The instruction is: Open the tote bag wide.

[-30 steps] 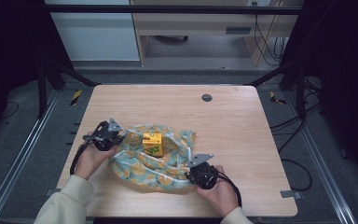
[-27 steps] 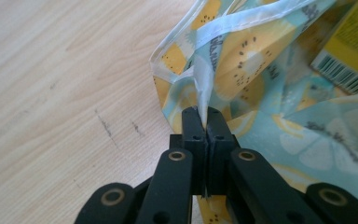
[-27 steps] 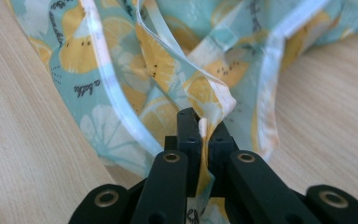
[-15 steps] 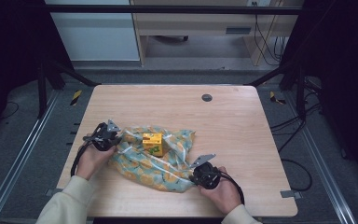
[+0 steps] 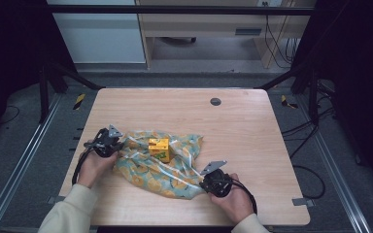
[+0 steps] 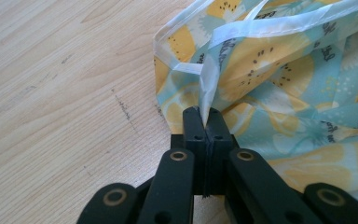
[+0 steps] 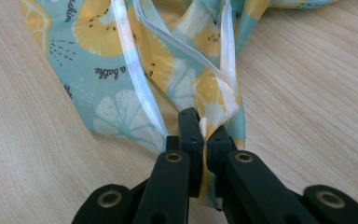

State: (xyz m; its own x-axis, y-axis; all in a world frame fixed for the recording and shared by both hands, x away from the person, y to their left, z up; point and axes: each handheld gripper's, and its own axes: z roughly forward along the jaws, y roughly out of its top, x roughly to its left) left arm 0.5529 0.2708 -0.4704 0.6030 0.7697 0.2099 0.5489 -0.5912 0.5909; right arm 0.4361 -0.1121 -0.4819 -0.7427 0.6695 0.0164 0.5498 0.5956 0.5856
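A thin bag (image 5: 160,167) printed with lemons on pale blue lies crumpled on the wooden table (image 5: 184,111). A small yellow box (image 5: 159,148) stands on its middle. My left gripper (image 5: 112,144) is at the bag's left edge, shut on a white-trimmed fold of the bag (image 6: 242,60), as the left gripper view (image 6: 205,122) shows. My right gripper (image 5: 207,180) is at the bag's near right corner, shut on its edge and white strap (image 7: 140,79), with the pinch seen close in the right gripper view (image 7: 204,125).
A round dark grommet (image 5: 215,101) sits in the tabletop at the back right. Bare wood lies behind and to the right of the bag. Metal frame rails (image 5: 24,160) run along both sides of the table.
The right gripper has drawn its corner of the bag toward the table's near right, stretching the bag out. The left gripper holds its place.
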